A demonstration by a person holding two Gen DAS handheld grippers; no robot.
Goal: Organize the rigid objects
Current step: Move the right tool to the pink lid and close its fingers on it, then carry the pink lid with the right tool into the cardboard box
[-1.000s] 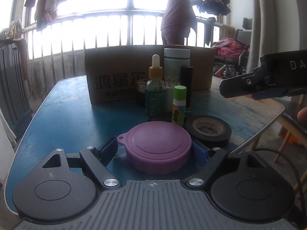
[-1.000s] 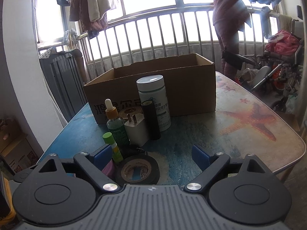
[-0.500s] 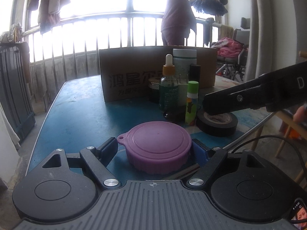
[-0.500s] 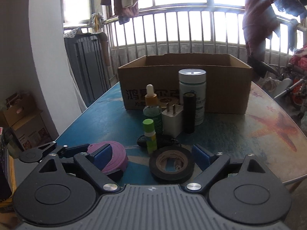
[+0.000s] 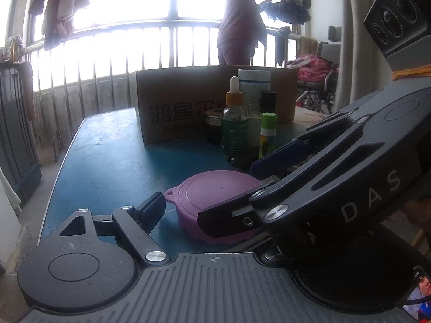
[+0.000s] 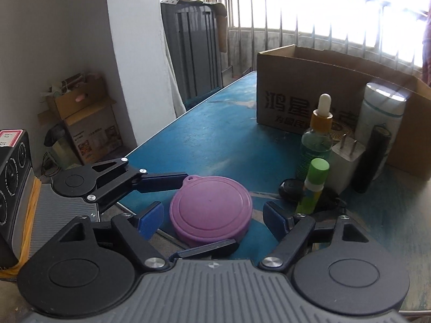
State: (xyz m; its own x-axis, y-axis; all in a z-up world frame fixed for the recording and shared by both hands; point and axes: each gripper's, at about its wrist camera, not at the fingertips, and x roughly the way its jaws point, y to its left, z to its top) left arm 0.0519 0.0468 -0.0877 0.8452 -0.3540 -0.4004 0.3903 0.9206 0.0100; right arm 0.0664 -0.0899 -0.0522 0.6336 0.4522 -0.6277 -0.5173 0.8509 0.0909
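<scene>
A round purple lid (image 5: pixel 215 188) hangs at the near edge of the blue table (image 6: pixel 215 134), and my left gripper (image 5: pixel 215 207) is shut on it, one finger by its tab. My right gripper (image 6: pixel 211 215) reaches in from the right, across the left wrist view. Its jaws are closing around the same purple lid (image 6: pixel 211 210), with a small gap still showing at each pad. Behind stand a dropper bottle (image 6: pixel 316 140), a green-capped stick (image 6: pixel 313 185), a white plug (image 6: pixel 346 161), a black cylinder (image 6: pixel 373 158) and a white bottle (image 6: pixel 382 118).
An open cardboard box (image 6: pixel 285 91) stands at the back of the table. A black key fob (image 6: pixel 291 188) lies by the stick. Cartons (image 6: pixel 89 123) sit on the floor to the left. A person (image 5: pixel 239 27) stands at the window railing.
My right gripper has swung left from the black tape roll to the purple lid and now crosses the left wrist view; its jaws have narrowed. The left gripper still holds the lid.
</scene>
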